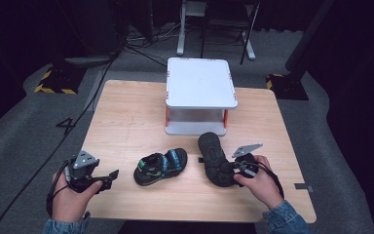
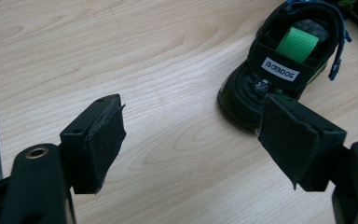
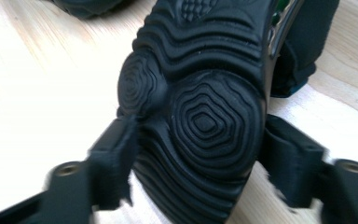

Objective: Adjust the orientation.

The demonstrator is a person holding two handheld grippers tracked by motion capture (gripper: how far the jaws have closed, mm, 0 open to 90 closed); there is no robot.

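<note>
My pale wood bench (image 1: 126,117) sits on grey carpet; bare boards fill its left. Left jaws gape empty; right jaws clamp the upturned sandal (image 1: 215,158) near the lower edge.

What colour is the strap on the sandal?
Bright green strap on the black sandal, best in the left gripper view.

Materials and finishes on the pale wood-grain worktop (image 1: 126,112).

The worktop shows smooth, matt, light grain. The overturned sandal (image 3: 200,107) has a matt black rubber sole moulded in ridged rings; the upright sandal (image 2: 279,70) carries a green woven strap. The left claw (image 2: 196,140) has rough, frayed black pads; the shelf (image 1: 200,83) looks smooth white plastic.
</note>
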